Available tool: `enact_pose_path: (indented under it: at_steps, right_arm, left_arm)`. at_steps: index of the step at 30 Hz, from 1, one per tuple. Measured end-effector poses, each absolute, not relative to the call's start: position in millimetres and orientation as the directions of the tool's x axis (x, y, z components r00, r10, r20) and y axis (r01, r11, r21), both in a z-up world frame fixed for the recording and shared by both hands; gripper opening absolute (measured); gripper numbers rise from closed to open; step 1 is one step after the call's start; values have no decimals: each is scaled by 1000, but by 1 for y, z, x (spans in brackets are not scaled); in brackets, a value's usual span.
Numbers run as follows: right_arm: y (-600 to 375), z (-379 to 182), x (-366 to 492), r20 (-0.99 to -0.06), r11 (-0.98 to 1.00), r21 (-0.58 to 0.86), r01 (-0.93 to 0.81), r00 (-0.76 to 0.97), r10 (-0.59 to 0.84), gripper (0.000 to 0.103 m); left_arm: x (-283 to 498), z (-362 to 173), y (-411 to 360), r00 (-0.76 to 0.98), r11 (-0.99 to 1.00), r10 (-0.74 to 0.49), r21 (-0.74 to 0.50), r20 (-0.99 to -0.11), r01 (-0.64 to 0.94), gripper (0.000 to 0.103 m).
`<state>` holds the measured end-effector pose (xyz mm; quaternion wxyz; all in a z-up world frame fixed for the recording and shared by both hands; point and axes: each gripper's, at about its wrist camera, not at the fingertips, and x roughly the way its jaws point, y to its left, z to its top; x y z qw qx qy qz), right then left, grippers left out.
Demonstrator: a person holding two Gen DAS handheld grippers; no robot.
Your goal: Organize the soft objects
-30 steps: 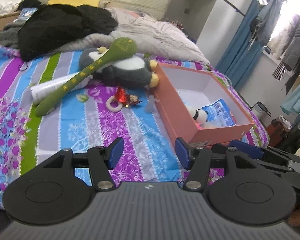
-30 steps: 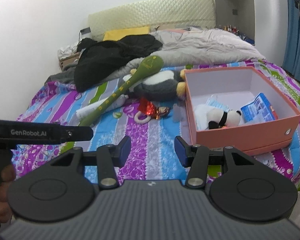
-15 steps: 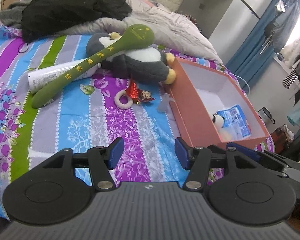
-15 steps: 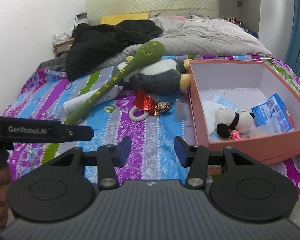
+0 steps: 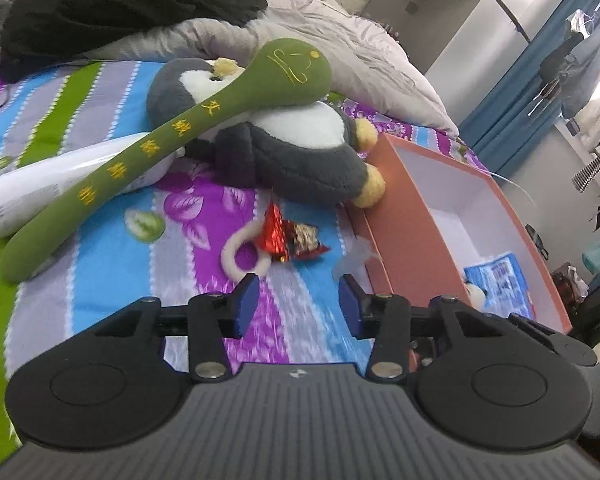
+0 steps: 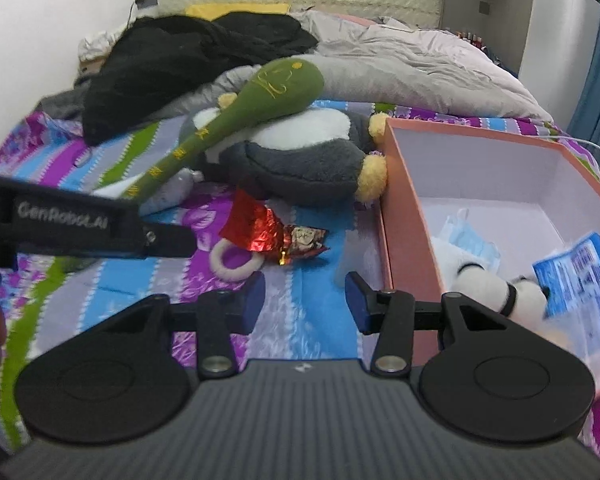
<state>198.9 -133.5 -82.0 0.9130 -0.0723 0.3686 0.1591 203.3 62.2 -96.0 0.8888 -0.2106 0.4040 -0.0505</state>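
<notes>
Ring (image 5: 242,258) just beyond left claw (image 5: 296,298), untouched.

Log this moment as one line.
left gripper: closing, empty | right gripper: closing, empty | penguin plush: on bed | box: open

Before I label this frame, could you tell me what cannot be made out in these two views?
- Left wrist view: panda plush in the pink box, mostly hidden by the box wall.
- Right wrist view: white tube, covered by the green plush stick.
- Both views: print on the blue packet, too blurred to read.
</notes>
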Motion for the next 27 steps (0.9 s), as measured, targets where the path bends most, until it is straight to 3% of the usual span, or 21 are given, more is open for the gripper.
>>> enact_pose_path:
  at_steps: [10,16,18,22,27]
  right_arm:
    - [-112,-125,259,-709,935,-153,-319,695,121,38]
    - [-103,-143,278,-700,924,-220,-314,710,75,34]
    - [-100,-147,283,-700,920,-239,-312,712,60,32]
    - [-99,-154,289,-721,917,-247,-314,692,43,12]
    - [-103,-151,283,-722,917,-235,-321,689,56,3]
  left_arm:
    - [287,-141,72,639,893,-279,-438,-717,-102,38]
    - [321,-162,75,620,892,-291,-441,-729,-99,20]
    - [330,-169,74,607,889,-299,-447,-736,-104,9]
    - [341,-178,68,593,900,-290,-425,-751,-99,4]
    - [340,-176,67,607,900,-283,-424,-743,-99,1]
